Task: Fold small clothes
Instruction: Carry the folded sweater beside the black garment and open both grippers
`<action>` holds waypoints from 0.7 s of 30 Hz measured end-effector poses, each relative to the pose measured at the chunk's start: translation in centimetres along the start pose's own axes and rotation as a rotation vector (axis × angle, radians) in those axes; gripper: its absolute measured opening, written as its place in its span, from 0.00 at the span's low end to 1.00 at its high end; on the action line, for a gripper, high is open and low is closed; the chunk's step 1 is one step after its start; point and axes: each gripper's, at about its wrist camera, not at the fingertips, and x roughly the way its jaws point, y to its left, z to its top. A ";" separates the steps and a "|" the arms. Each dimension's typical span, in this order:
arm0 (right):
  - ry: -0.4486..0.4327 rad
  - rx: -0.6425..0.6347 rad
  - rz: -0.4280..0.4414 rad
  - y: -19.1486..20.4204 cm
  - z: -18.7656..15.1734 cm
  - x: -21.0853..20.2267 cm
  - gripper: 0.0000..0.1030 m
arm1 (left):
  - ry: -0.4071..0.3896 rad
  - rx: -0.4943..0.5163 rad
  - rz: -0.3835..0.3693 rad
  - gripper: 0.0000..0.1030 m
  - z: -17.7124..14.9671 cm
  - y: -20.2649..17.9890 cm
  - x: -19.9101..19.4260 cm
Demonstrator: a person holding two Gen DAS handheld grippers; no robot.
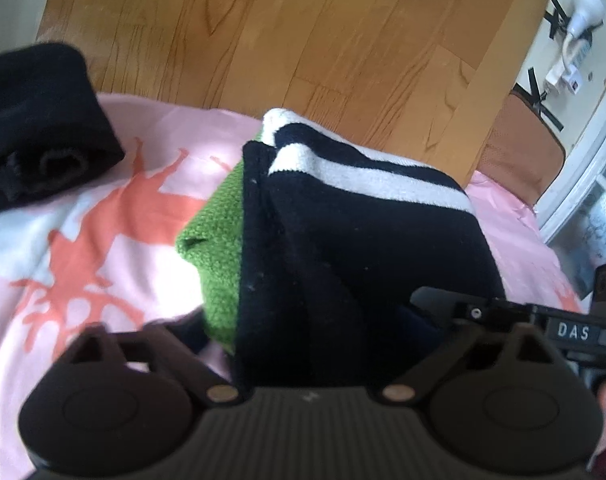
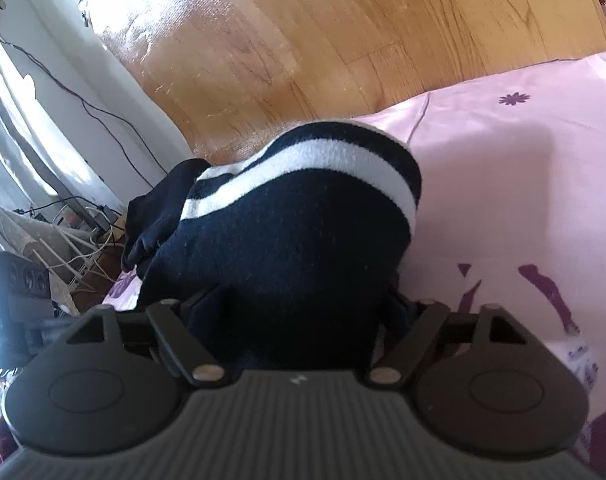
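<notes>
A folded navy garment with white stripes (image 1: 355,232) lies on a green knitted piece (image 1: 219,240) on the pink bedsheet (image 1: 103,240). My left gripper (image 1: 303,336) sits at its near edge with the jaws spread wide. The cloth lies between them, and a strip of sheet shows beside the left jaw. The fingertips are hidden. From the right, the same striped garment (image 2: 287,232) bulges up in front of my right gripper (image 2: 295,320). Its jaws stand apart around the near fold, clear of the cloth on both sides. That tool's black front (image 1: 503,312) rests against the garment's right corner.
A folded black garment (image 1: 35,120) lies at the sheet's far left. A wooden headboard (image 1: 303,40) rises just behind the clothes. Cables and a rack (image 2: 75,240) crowd the floor to the left of the bed. Pink sheet (image 2: 523,180) stretches to the right.
</notes>
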 end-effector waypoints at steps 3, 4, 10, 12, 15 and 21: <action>-0.010 -0.034 -0.020 0.6 0.4 -0.3 0.48 | -0.004 -0.041 -0.008 0.66 0.8 -0.3 0.0; -0.022 -0.074 -0.033 1.3 0.7 -0.3 0.46 | -0.016 -0.048 -0.005 0.58 1.3 -0.5 -0.4; -0.189 -0.279 0.039 5.6 5.8 0.4 0.41 | -0.253 0.006 0.074 0.50 7.0 -1.3 -4.2; -0.246 -0.319 0.078 6.7 8.6 1.6 0.41 | -0.302 0.005 0.105 0.50 10.0 -0.4 -4.0; -0.292 -0.346 0.095 7.0 12.5 5.2 0.41 | -0.324 -0.017 0.152 0.50 14.2 2.1 -1.4; -0.118 -0.209 0.053 2.2 16.5 17.6 0.43 | -0.149 -0.146 0.317 0.49 16.8 9.1 9.0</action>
